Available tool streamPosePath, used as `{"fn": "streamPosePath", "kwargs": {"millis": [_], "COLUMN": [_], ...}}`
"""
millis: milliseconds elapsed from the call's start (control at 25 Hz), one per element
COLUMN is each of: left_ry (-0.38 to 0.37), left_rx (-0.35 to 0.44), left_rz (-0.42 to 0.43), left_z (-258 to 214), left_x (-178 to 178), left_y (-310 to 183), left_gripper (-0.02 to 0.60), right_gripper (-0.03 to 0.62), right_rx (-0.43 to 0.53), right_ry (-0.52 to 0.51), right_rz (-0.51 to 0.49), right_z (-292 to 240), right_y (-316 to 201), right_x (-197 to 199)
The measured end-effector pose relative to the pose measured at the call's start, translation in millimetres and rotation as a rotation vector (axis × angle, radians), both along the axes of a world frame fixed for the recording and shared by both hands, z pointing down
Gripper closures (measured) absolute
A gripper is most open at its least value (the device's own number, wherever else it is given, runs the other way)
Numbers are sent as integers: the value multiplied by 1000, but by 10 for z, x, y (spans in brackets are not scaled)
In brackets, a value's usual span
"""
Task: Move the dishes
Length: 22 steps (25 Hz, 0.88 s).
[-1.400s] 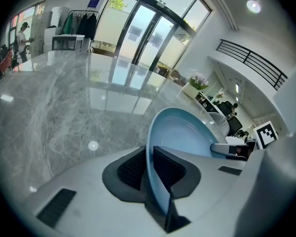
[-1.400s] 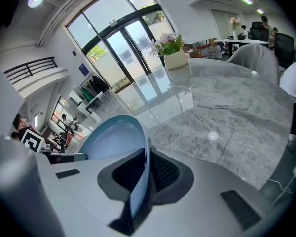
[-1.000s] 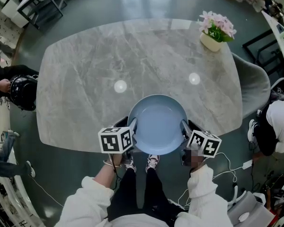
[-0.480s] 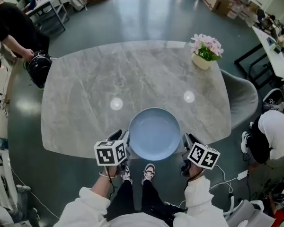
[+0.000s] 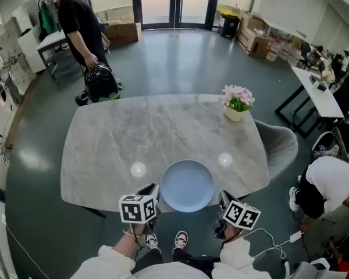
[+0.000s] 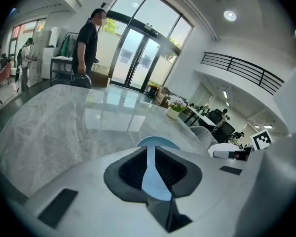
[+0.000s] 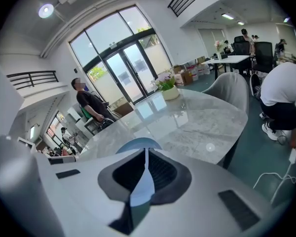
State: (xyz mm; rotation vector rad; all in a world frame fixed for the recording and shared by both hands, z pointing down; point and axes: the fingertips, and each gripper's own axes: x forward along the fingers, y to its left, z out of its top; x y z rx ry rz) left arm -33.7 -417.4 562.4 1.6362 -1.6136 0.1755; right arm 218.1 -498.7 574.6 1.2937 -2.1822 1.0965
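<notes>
A round light-blue plate (image 5: 187, 186) sits at the near edge of the grey marble table (image 5: 134, 132), held from both sides. My left gripper (image 5: 153, 197) is shut on its left rim, and my right gripper (image 5: 222, 201) is shut on its right rim. In the left gripper view the plate's edge (image 6: 149, 174) runs between the dark pads of the left gripper (image 6: 150, 154). The right gripper view shows the same: the plate's thin rim (image 7: 140, 184) is pinched in the right gripper (image 7: 145, 169). Whether the plate rests on the table or hangs just above it cannot be told.
A pot of pink flowers (image 5: 237, 103) stands at the table's far right. A grey chair (image 5: 277, 144) is at the right end. A person in black (image 5: 81, 16) stands beyond the far left corner with a black bag (image 5: 100, 83). Another person (image 5: 326, 190) crouches at right.
The head view has risen and widened, so the table and plate look smaller. Both grippers still hold the plate at the near edge. The person with the black bag has moved away from the table.
</notes>
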Motion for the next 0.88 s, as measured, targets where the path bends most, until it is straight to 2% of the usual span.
{"fn": "streamPosePath", "kwargs": {"millis": [200,320,440,600,880], "left_ry": [-3,-36,-70,-79,-42], "left_rx": [70,87,97,100,83], "left_rz": [41,54,58,59,63], "left_z": [-274,-369,-432,-458,-405], "left_x": [63,97,102,93,84], "left_y": [29,95,134,215,255], "left_gripper": [562,574,575,575,575], "right_gripper": [525,528,530,533,537], "right_rx": [60,95,118,129,146], "right_ry": [-50,-56,-61,-60,-37], "right_rz": [5,-4,-9,-25,-77], "right_z": [-258,-383,-467,-495,-483], "right_y": [155,273,343,444,512], "right_x": [-79,-120,-169,-245,-315]}}
